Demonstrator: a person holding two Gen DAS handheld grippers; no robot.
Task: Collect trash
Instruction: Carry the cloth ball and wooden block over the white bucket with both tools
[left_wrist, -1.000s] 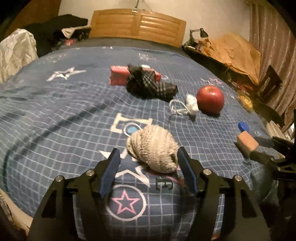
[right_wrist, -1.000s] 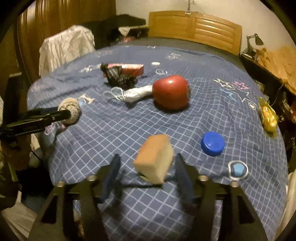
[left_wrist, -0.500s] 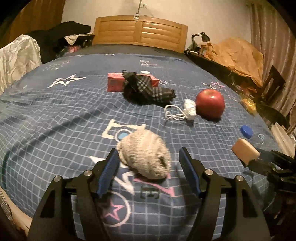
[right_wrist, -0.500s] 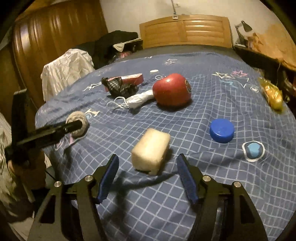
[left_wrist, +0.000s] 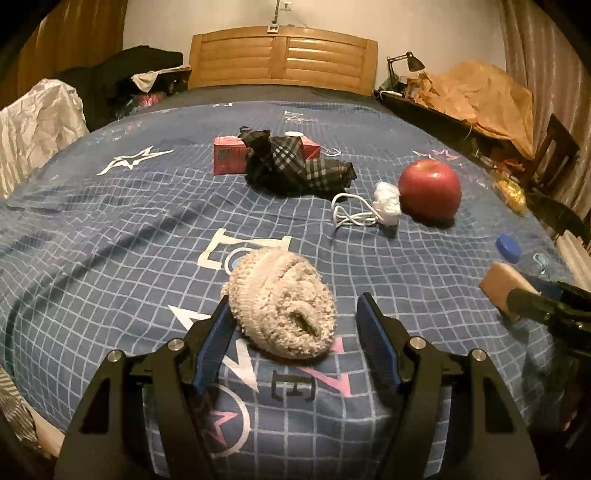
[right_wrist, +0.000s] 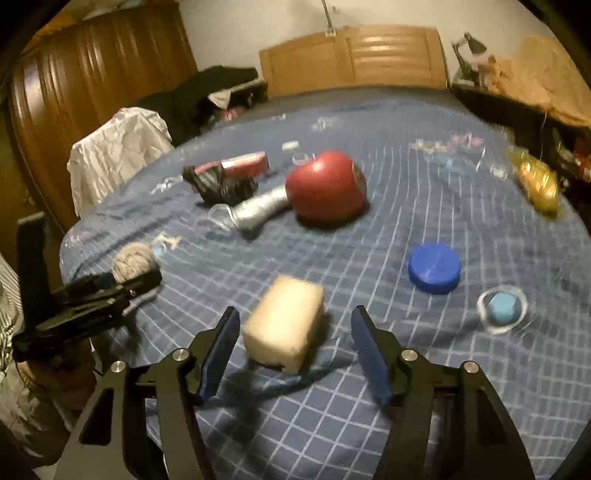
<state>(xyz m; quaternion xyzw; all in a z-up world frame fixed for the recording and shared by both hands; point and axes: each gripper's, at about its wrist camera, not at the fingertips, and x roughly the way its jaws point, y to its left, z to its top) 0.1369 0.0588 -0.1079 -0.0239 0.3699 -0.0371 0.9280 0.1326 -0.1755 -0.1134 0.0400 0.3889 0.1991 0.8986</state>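
Both grippers are standing released: the left gripper (left_wrist: 293, 325) straddling the knitted ball (left_wrist: 282, 302), the right gripper (right_wrist: 293, 338) straddling the sponge (right_wrist: 284, 323), both near the bed's (left_wrist: 110, 221) near edge; closing off-centre risks nudging either over.

Dim warm indoor light, from overhead. Soft shadows under apple (left_wrist: 429, 189) and sponge (right_wrist: 283, 324). Left wrist view sharp; right wrist view motion-blurred throughout. Strong fisheye bending, dark vignette at corners.
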